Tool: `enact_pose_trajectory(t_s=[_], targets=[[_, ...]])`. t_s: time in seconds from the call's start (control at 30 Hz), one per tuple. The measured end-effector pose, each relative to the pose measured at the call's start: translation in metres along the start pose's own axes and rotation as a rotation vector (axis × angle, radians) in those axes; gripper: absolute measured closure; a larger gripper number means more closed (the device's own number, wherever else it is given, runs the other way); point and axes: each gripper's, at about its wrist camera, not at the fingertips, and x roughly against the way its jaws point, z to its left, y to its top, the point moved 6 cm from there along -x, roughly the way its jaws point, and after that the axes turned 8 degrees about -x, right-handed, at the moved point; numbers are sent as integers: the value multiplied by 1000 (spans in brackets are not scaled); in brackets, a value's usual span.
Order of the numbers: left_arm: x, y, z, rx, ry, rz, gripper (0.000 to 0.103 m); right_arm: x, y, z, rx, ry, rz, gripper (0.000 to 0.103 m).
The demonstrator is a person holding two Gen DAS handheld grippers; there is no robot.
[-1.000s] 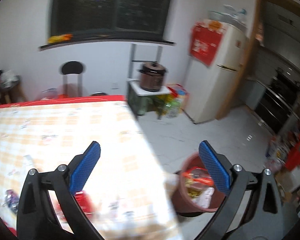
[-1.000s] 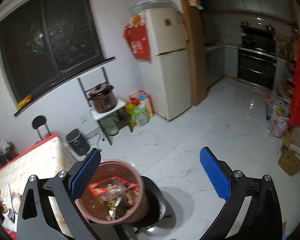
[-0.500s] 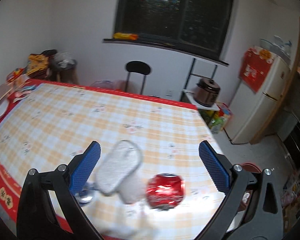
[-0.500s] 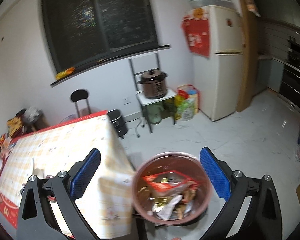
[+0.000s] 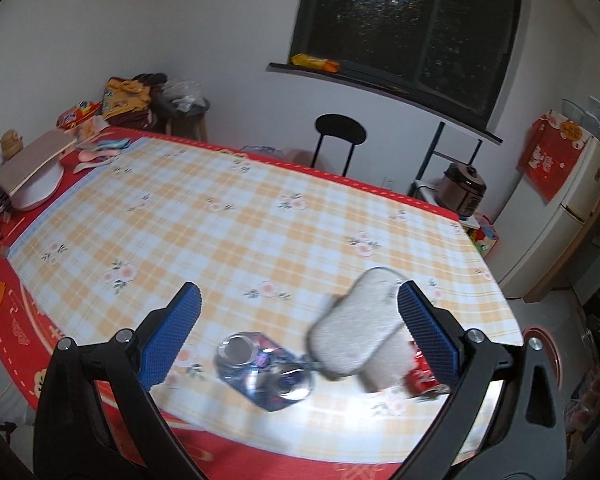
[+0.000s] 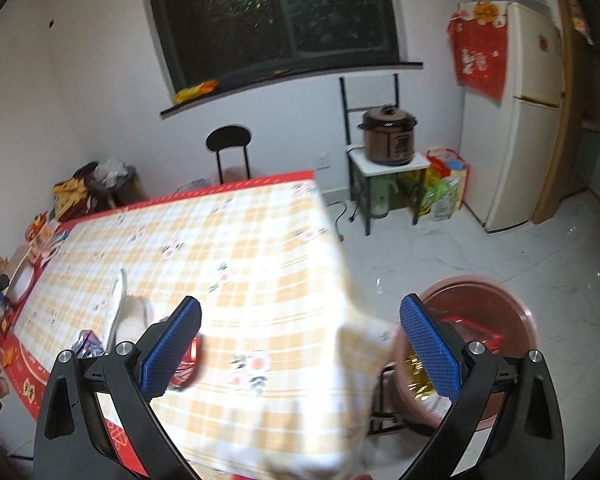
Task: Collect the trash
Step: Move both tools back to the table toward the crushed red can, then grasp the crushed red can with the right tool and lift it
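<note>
On the checked tablecloth near the front edge lie a crushed clear plastic bottle, a white fuzzy slipper-shaped thing and a red crumpled wrapper. My left gripper hovers open above them, holding nothing. My right gripper is open and empty over the table's corner. A pink-brown trash bin stands on the floor just right of that corner, with red and gold wrappers inside. The red wrapper shows partly behind the right gripper's left finger, with the white thing further left.
The bin's rim peeks past the table's right edge. Bowls, a board and snack packs crowd the far-left end of the table. A black chair, a rack with a cooker and a fridge line the wall.
Both views have swung left from the bin toward the table. The left gripper now sits over the bottle and the white thing; the bin has slid to the right edge of each view.
</note>
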Motion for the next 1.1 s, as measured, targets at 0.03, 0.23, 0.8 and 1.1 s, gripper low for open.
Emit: enact_pose_trajectory(t_s=[0.03, 0.23, 0.8, 1.1], targets=[[-2, -1, 5, 2, 2, 5, 6, -5, -4, 7, -3, 6, 7, 5], [-18, -17, 54, 14, 7, 49, 6, -50, -33, 52, -11, 25, 64, 5], [-75, -50, 86, -15, -75, 174, 6, -160, -95, 105, 40, -19, 255, 5], [-96, -57, 75, -30, -115, 215, 6, -191, -120, 113, 10, 15, 340, 5]])
